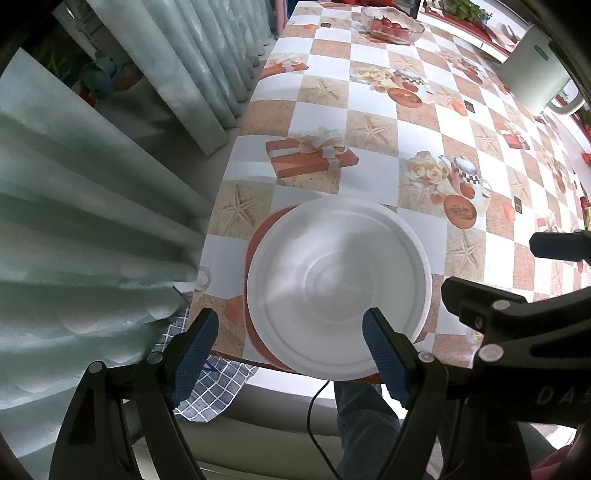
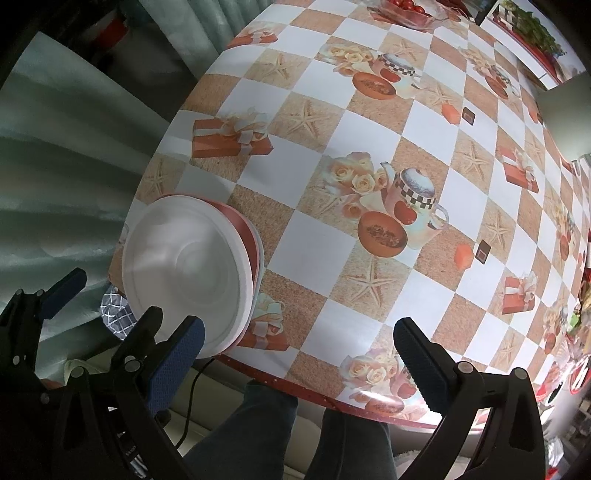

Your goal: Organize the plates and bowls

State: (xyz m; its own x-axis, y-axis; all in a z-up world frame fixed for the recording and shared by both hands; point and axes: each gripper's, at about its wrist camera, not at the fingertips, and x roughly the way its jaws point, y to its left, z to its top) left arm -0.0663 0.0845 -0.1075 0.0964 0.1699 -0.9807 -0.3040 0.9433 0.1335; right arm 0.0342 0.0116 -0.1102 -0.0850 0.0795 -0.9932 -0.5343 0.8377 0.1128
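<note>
At table edge, six o'clock: my left gripper and right gripper are hanging wide, empty; white plate is resting on red plates.

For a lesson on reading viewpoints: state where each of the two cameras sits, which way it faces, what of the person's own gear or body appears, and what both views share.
Left wrist: on the left gripper, facing down at the white bowl on stacked plates; legs and the right gripper show.
Right wrist: on the right gripper, facing down at the checked tablecloth; left gripper and legs show.
Shared: bowl, tablecloth, glass dish of tomatoes.
</note>
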